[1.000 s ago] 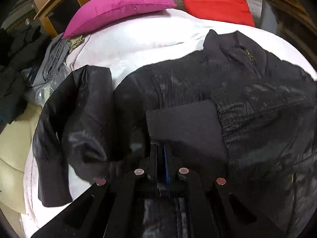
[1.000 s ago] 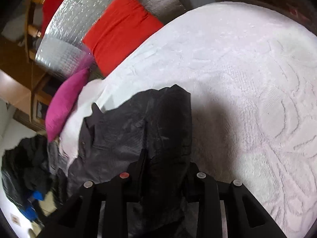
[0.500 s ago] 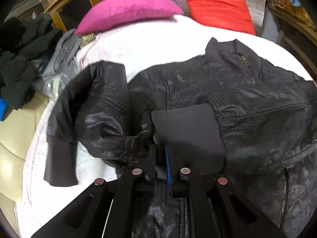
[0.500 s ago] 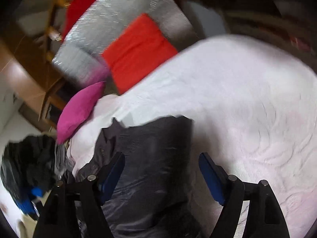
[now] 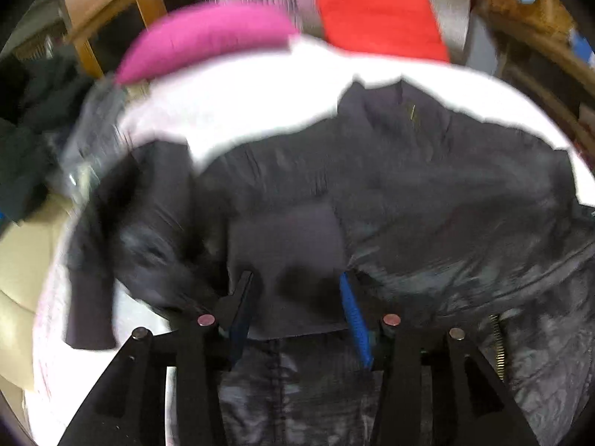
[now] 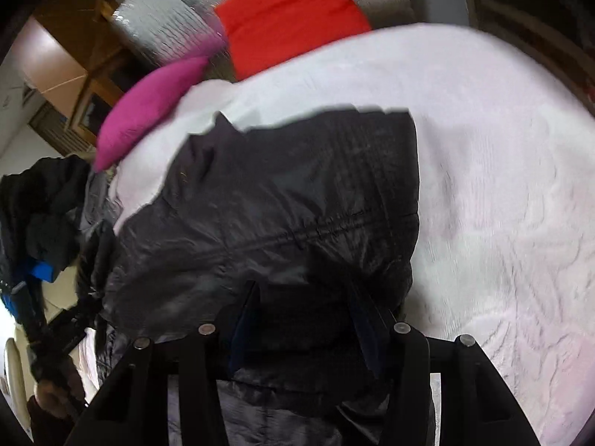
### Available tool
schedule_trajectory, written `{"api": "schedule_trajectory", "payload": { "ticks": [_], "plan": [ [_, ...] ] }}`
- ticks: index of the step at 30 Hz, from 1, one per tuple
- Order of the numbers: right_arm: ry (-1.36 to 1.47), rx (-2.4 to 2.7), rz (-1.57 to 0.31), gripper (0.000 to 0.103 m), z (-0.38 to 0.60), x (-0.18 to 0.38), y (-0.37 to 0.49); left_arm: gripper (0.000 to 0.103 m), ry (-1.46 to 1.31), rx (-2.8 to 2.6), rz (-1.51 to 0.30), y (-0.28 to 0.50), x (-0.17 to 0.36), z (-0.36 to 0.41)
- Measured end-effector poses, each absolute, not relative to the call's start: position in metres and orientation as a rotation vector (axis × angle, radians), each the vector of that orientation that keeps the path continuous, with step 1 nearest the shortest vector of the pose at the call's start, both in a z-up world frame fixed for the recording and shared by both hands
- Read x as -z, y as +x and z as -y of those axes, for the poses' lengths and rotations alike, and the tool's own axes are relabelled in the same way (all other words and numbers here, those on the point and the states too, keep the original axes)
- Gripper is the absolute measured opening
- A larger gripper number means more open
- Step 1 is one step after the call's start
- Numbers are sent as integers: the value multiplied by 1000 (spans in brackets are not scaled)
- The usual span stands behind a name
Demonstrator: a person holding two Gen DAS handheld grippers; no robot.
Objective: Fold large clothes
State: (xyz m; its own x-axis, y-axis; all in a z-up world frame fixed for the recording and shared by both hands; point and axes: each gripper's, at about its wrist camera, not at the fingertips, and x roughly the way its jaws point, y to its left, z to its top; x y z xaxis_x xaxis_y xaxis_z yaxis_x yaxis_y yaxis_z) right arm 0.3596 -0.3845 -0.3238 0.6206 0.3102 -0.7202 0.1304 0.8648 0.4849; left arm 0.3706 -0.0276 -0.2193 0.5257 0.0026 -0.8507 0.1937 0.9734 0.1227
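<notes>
Lying across the bed (image 6: 502, 148): jacket (image 5: 427, 193); left gripper (image 5: 295, 286) opening over its cuff (image 5: 286, 245), right gripper (image 6: 305, 297) closing, nothing pinched; only the right view shows a hand (image 6: 48, 396)

Black jacket (image 5: 427, 200) spread across white bed (image 5: 253, 100), one sleeve folded onto its front. Left hand-held gripper (image 5: 295, 290) opening above ribbed cuff (image 5: 286, 245), pads clear. Blurred throughout.

White bedspread (image 6: 502, 186), magenta pillow (image 5: 208, 41), red cushion (image 6: 290, 15), wooden furniture (image 5: 111, 11).
</notes>
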Motion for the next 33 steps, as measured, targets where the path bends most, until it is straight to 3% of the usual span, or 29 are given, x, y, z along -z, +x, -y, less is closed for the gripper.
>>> {"api": "schedule_trajectory", "payload": {
  "ticks": [9,17,22,26,29,33],
  "plan": [
    [624,-234,-759,53,400,288,346,47,140,139,-1000,375,214,18],
    [466,-230,-948,53,345,320,370,48,185,113,-1015,375,234,30],
    [491,-272,-894,53,341,306,367,48,115,151,-976,360,212,15],
    [503,-303,-873,59,329,302,372,68,28,104,-864,335,184,-25],
    [490,-284,-949,59,321,321,381,74,-5,39,-795,314,168,-61],
    [494,-283,-937,59,320,317,381,90,-9,-109,-721,288,153,-107]
  ]
}}
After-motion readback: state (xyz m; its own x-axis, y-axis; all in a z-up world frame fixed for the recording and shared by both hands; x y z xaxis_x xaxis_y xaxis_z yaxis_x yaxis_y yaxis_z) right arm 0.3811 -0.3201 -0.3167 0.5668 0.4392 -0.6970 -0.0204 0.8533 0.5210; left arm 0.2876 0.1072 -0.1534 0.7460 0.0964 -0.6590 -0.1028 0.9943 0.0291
